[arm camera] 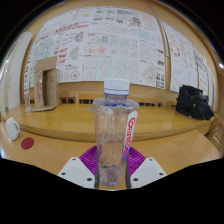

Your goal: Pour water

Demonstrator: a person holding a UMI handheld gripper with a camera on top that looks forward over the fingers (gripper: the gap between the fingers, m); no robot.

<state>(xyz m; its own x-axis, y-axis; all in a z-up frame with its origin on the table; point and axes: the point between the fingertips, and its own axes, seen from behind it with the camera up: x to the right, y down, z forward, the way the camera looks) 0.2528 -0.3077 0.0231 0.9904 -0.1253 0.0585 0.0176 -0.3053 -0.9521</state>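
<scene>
Bottle (114, 135) stands upright at centre frame, clear plastic with a white cap and a red-and-white label down its right side. Its lower body sits between the two fingers of the tool (112, 170), whose purple pads (90, 158) close against it on both sides; tool is clamped on the bottle. The white fingertips show at lower centre, left and right of the bottle's base. Whether the base rests on the worktop (60, 125) cannot be told. Wooden worktop spans the middle of the frame behind the bottle. A small red disc (27, 143) lies on the near surface at left. A black bag (193, 102) sits at right. Walls (100, 45) across the upper frame are covered with printed sheets.
</scene>
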